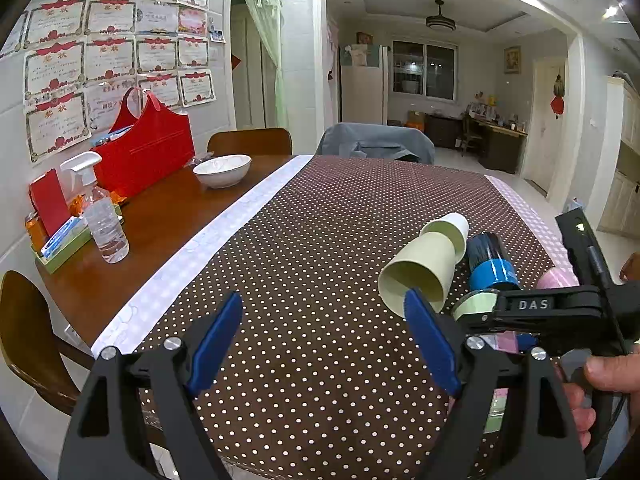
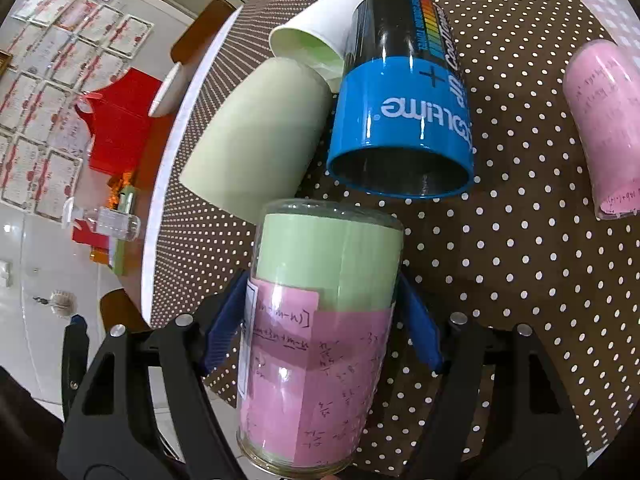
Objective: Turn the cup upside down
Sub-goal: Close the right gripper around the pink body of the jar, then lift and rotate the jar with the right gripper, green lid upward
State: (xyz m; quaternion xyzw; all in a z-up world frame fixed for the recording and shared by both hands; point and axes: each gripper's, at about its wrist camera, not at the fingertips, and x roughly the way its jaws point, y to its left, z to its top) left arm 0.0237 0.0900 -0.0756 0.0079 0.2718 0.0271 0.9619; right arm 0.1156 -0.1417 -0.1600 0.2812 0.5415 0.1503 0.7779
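My right gripper (image 2: 322, 332) is shut on a clear cup (image 2: 320, 320) lined with green and pink paper, gripped at mid-body and lying sideways along the fingers. In the left wrist view the same cup (image 1: 476, 306) shows end-on in the right gripper (image 1: 492, 312). Just beyond it, on the dotted cloth, a blue-and-black cup (image 2: 400, 112) lies on its side, mouth towards me. A pale green cup (image 2: 260, 136) and a white cup (image 2: 316, 40) lie tipped beside it. My left gripper (image 1: 324, 344) is open over bare cloth, left of the pale green cup (image 1: 416, 276).
A pink-lined cup (image 2: 604, 128) lies to the right. On the wooden table (image 1: 168, 220) at the left stand a white bowl (image 1: 222, 170), a spray bottle (image 1: 104, 216) and a red bag (image 1: 148, 148). Chairs (image 1: 250, 142) ring the table. A hand (image 1: 600, 384) holds the right gripper's handle.
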